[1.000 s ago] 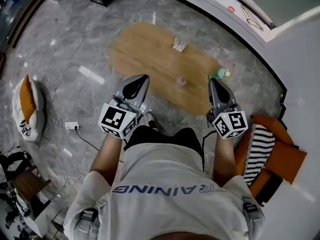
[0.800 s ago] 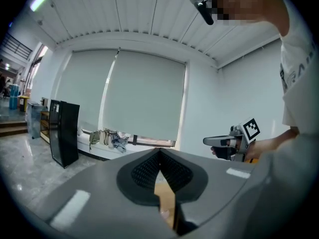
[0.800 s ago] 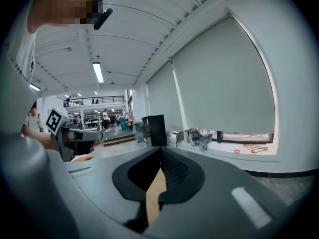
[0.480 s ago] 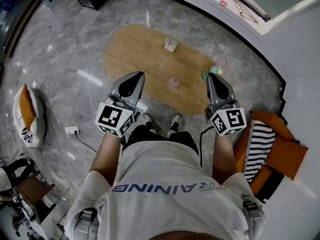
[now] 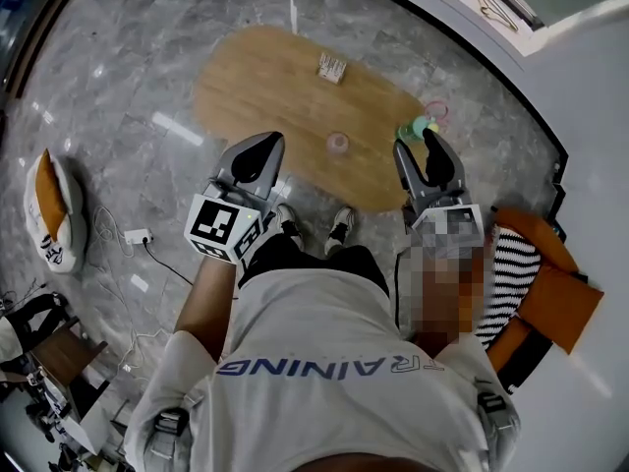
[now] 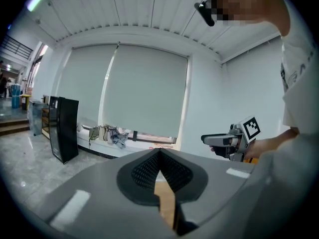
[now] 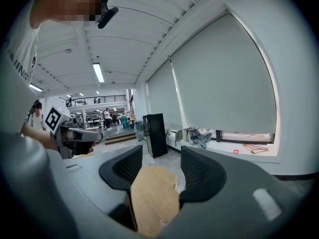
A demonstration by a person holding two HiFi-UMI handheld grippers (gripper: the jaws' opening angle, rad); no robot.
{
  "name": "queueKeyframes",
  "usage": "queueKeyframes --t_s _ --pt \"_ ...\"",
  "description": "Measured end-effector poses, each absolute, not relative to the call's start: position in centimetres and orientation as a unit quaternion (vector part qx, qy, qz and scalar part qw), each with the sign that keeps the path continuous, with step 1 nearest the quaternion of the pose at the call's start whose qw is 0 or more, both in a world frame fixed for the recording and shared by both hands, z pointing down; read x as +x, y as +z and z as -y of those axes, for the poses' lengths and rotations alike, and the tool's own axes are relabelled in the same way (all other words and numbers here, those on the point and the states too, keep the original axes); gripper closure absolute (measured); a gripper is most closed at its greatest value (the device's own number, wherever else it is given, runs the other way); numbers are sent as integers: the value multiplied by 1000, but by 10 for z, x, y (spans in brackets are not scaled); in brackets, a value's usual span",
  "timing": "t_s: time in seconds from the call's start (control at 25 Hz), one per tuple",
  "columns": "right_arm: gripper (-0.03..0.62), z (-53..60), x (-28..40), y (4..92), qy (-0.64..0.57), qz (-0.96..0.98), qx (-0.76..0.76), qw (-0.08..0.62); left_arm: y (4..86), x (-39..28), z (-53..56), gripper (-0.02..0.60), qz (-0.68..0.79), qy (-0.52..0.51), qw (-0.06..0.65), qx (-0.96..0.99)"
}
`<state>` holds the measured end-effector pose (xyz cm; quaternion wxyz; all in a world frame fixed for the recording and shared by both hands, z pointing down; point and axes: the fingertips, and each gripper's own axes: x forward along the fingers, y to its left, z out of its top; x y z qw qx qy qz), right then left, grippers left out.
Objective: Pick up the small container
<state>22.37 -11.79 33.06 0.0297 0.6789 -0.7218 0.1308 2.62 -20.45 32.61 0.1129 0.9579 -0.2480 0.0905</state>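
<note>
The small pinkish see-through container (image 5: 337, 143) stands on the oval wooden table (image 5: 265, 87), near its front edge. My left gripper (image 5: 258, 155) hangs over the table's near left edge, left of the container, with its jaws shut and empty; its tips meet in the left gripper view (image 6: 159, 152). My right gripper (image 5: 417, 146) is at the table's right end, right of the container. Its jaws have just been opening and hold nothing. In the right gripper view (image 7: 159, 159) the table top (image 7: 152, 195) shows through the gap.
A small light box (image 5: 331, 67) sits farther back on the table. Green and yellow items (image 5: 418, 129) lie at its right end by my right gripper. An orange and striped seat (image 5: 531, 288) is at the right; a bag (image 5: 54, 209) and cables (image 5: 138, 236) lie left.
Both grippers have moved forward to the table's near edge. The right gripper's jaws, shut before, now stand apart. The left gripper stays shut.
</note>
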Motion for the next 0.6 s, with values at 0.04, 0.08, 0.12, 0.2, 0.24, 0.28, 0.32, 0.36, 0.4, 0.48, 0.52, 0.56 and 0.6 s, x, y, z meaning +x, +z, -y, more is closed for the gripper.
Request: queueKeyframes --t_s 0.04,0.08,0.12,0.2,0.24,0.28,0.32,0.36,0.4,0.48,0.52,0.56,0.6 --pt "329 120 224 331 130 723 678 32 327 27 206 581 249 91 114 958" --pt "296 121 223 330 129 724 677 35 327 27 207 581 249 91 114 957" --pt "256 122 223 329 127 725 676 39 326 28 208 581 250 91 115 957" --pt "192 124 222 326 119 727 675 44 324 31 210 581 250 89 114 957" --pt "155 125 222 325 116 728 675 45 323 32 210 581 250 88 114 957" --pt "120 126 223 325 115 728 675 46 323 33 211 581 250 88 113 958" --pt "87 127 223 326 116 728 674 45 322 34 211 581 249 87 113 958" --pt "65 128 223 328 120 730 672 45 322 35 212 581 249 87 113 958" --pt "58 129 222 330 124 731 669 46 322 35 213 581 249 88 114 958" --pt "54 131 220 335 131 734 664 54 324 35 213 581 249 90 115 957" --pt "54 132 219 340 135 735 662 59 326 35 213 581 249 92 117 957" --pt "54 132 218 345 139 736 660 64 329 34 212 581 249 94 119 957" --pt "54 133 217 351 145 737 657 69 332 34 212 581 249 96 121 956"
